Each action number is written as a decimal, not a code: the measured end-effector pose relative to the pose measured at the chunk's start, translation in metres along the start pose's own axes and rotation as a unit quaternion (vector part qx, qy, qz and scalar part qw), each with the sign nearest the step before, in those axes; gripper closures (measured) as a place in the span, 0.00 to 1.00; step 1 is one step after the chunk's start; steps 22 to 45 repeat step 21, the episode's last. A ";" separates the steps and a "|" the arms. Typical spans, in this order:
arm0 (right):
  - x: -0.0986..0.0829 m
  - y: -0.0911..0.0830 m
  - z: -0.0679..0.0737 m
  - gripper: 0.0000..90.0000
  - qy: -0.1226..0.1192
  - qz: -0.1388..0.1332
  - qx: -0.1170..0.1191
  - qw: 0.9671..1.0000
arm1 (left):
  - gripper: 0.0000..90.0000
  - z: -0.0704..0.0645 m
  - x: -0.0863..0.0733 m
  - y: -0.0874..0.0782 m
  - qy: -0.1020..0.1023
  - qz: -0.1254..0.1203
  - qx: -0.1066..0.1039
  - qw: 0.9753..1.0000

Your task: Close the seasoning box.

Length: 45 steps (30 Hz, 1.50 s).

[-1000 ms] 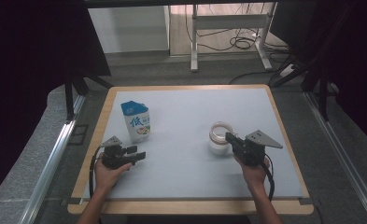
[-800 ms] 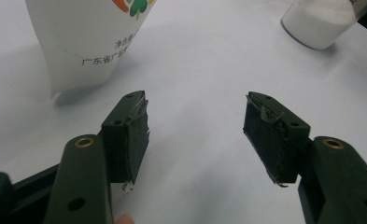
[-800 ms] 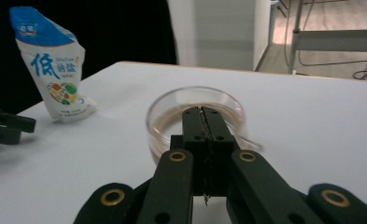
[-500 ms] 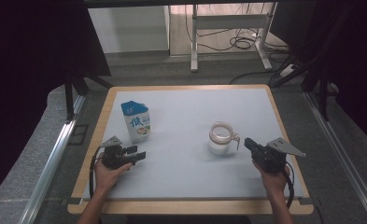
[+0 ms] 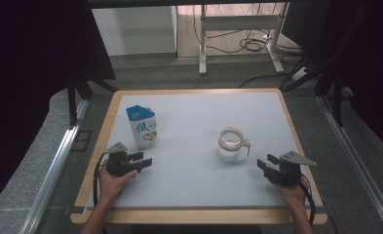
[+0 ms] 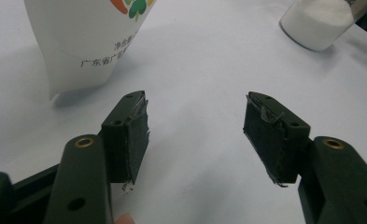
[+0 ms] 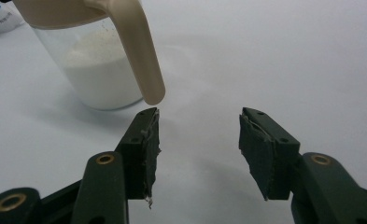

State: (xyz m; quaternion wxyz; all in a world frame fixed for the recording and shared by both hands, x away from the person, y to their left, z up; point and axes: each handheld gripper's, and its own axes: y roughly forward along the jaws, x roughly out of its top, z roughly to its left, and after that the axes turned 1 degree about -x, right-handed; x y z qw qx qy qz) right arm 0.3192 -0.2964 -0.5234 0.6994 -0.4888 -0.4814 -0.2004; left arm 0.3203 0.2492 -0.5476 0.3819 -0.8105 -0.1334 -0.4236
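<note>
Two hand-held tools rested low over a white counter (image 5: 194, 195) with a wooden rim, each held by a person whose forearms entered from the near edge. The left tool (image 5: 144, 162) sat near the front left corner, its jaws spread wide with nothing between them, pointing toward the middle of the counter. Just beyond it stood an upright milk carton (image 5: 143, 126), white with a blue top and printed lettering; in the left gripper view the carton's base (image 6: 85, 42) rose close ahead of the left jaw, apart from it. The right tool (image 5: 266, 164) lay near the front right edge, jaws likewise wide apart and empty, aimed at a clear glass jug (image 5: 230, 145) standing a little right of the counter's centre. The jug held a white powder or liquid in its lower part and carried a beige rim and handle. In the right gripper view the handle (image 7: 139, 51) hung down just ahead of the left jaw tip, close but not touching it, with the jug body (image 7: 97, 70) off to that side. Carton and jug stood well apart from each other.
</note>
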 end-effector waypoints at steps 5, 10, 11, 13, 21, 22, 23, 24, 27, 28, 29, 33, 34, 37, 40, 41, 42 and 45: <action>0.000 -0.001 0.000 0.54 -0.001 -0.002 0.000 1.000 | 0.44 -0.001 0.000 0.000 0.002 0.001 -0.001 1.000; 0.000 -0.001 0.000 0.53 -0.001 -0.003 0.000 1.000 | 0.44 -0.001 0.000 0.001 0.000 0.003 -0.002 1.000; 0.000 -0.001 0.000 0.53 -0.002 -0.002 0.000 1.000 | 0.44 -0.001 0.000 0.001 0.001 0.003 -0.002 1.000; 0.000 -0.001 0.001 0.52 -0.003 -0.002 0.000 1.000 | 0.44 -0.001 0.000 0.002 0.001 0.004 -0.002 1.000; 0.000 0.000 0.001 0.51 -0.002 0.000 0.005 1.000 | 0.43 -0.002 -0.001 0.003 0.003 0.007 -0.001 1.000; 0.000 0.000 0.001 0.51 -0.002 0.000 0.005 1.000 | 0.43 -0.002 -0.001 0.003 0.003 0.007 -0.001 1.000; 0.000 0.000 0.001 0.51 -0.002 0.000 0.005 1.000 | 0.43 -0.002 -0.001 0.003 0.003 0.007 -0.001 1.000; 0.000 0.000 0.001 0.51 -0.002 0.000 0.005 1.000 | 0.43 -0.002 -0.001 0.003 0.003 0.007 -0.001 1.000; 0.000 0.000 0.001 0.51 -0.002 0.000 0.005 1.000 | 0.43 -0.002 -0.001 0.003 0.003 0.007 -0.001 1.000; 0.000 0.000 0.001 0.51 -0.002 0.000 0.005 1.000 | 0.43 -0.002 -0.001 0.003 0.003 0.007 -0.001 1.000; 0.000 0.000 0.001 0.51 -0.002 0.000 0.005 1.000 | 0.43 -0.002 -0.001 0.003 0.003 0.007 -0.001 1.000; 0.000 0.000 0.001 0.51 -0.002 0.000 0.005 1.000 | 0.43 -0.002 -0.001 0.003 0.003 0.007 -0.001 1.000; 0.000 0.000 0.001 0.51 -0.002 0.000 0.005 1.000 | 0.43 -0.002 -0.001 0.003 0.003 0.007 -0.001 1.000; 0.000 0.000 0.001 0.51 -0.002 0.000 0.005 1.000 | 0.43 -0.002 -0.001 0.003 0.003 0.007 -0.001 1.000; 0.000 0.000 0.001 0.51 -0.002 0.000 0.005 1.000 | 0.43 -0.002 -0.001 0.003 0.003 0.007 -0.001 1.000; 0.000 0.000 0.001 0.51 -0.002 0.000 0.005 1.000 | 0.43 -0.002 -0.001 0.003 0.003 0.007 -0.001 1.000; 0.000 0.000 0.001 0.51 -0.002 0.000 0.005 1.000 | 0.43 -0.002 -0.001 0.003 0.003 0.007 -0.001 1.000; 0.000 0.000 0.001 0.51 -0.002 0.000 0.005 1.000 | 0.43 -0.002 -0.001 0.003 0.003 0.007 -0.001 1.000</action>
